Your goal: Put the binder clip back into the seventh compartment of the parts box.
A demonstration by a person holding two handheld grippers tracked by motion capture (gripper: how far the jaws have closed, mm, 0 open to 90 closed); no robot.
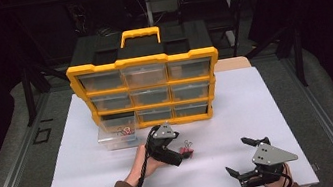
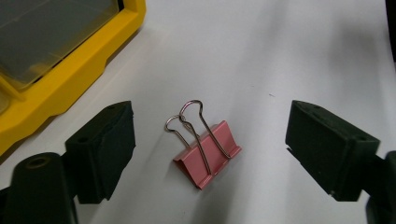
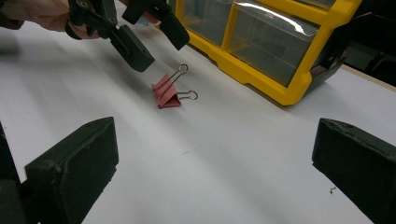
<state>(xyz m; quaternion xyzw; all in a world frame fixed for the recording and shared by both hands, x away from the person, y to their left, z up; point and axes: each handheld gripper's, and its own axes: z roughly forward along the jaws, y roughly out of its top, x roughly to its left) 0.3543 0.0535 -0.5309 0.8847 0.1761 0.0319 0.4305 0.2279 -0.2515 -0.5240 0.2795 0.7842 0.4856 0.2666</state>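
A pink binder clip (image 2: 208, 156) with silver wire handles lies on the white board, just in front of the yellow drawer organizer (image 1: 141, 59). My left gripper (image 2: 210, 128) is open and straddles the clip, one black pad (image 2: 109, 144) on each side with a gap to it. From above, the clip (image 1: 186, 150) sits at the tip of the left gripper (image 1: 183, 154). In the right gripper view the left gripper (image 3: 156, 46) hangs just above and behind the clip (image 3: 167, 93). My right gripper (image 1: 237, 155) rests open near the front right, nothing between its jaws.
A clear drawer (image 1: 118, 136) holding several clips stands pulled out on the board below the organizer's lower left slot. The white board (image 1: 258, 109) covers the table. The organizer's yellow frame (image 2: 70, 70) is close on the left gripper's left.
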